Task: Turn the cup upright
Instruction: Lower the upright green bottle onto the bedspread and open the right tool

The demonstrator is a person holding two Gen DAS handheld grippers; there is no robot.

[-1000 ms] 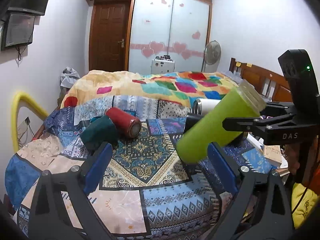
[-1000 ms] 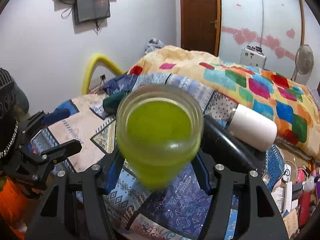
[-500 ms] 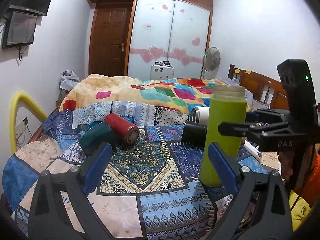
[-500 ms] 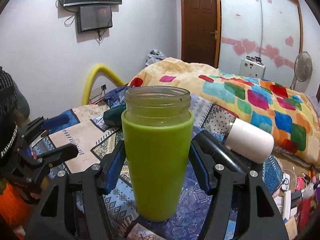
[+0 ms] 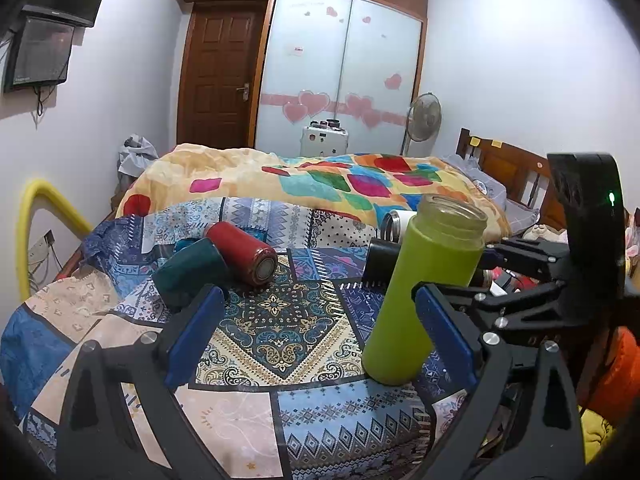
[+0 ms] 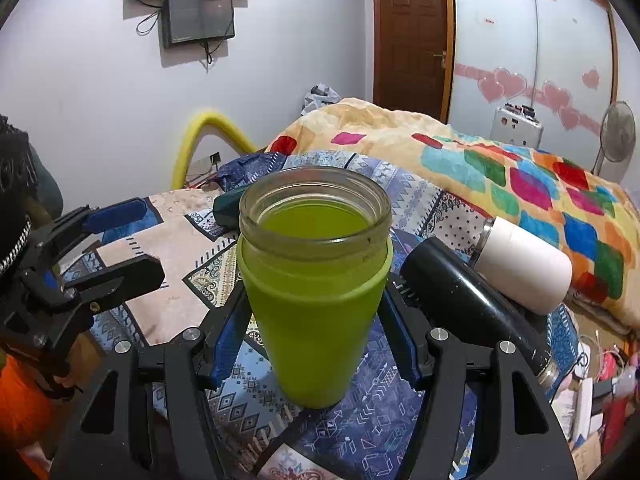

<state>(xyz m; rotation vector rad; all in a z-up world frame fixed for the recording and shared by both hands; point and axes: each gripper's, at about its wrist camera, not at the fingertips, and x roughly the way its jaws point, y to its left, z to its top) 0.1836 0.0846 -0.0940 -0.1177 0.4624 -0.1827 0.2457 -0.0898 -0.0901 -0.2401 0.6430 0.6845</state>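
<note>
A green cup with a clear glass rim [image 6: 316,300] stands upright, mouth up, on the patterned tablecloth [image 6: 360,432]. My right gripper [image 6: 316,344] has its blue-padded fingers [image 6: 224,344] on both sides of the cup; I see no clear gap, so the grip is unclear. In the left wrist view the green cup [image 5: 420,300] stands at the right, leaning slightly, with the right gripper [image 5: 480,276] around it. My left gripper [image 5: 316,340] is open and empty, low over the cloth left of the cup.
A red cup [image 5: 244,252] and a dark green cup [image 5: 188,272] lie on their sides at the left. A black cup [image 6: 472,300] and a white cup [image 6: 524,264] lie on their sides right of the green cup. A bed with a colourful quilt [image 5: 320,184] lies behind.
The green cup went from tilted in the air to standing upright on the cloth. The right gripper lowered with it. The left gripper stayed open and nearly still.
</note>
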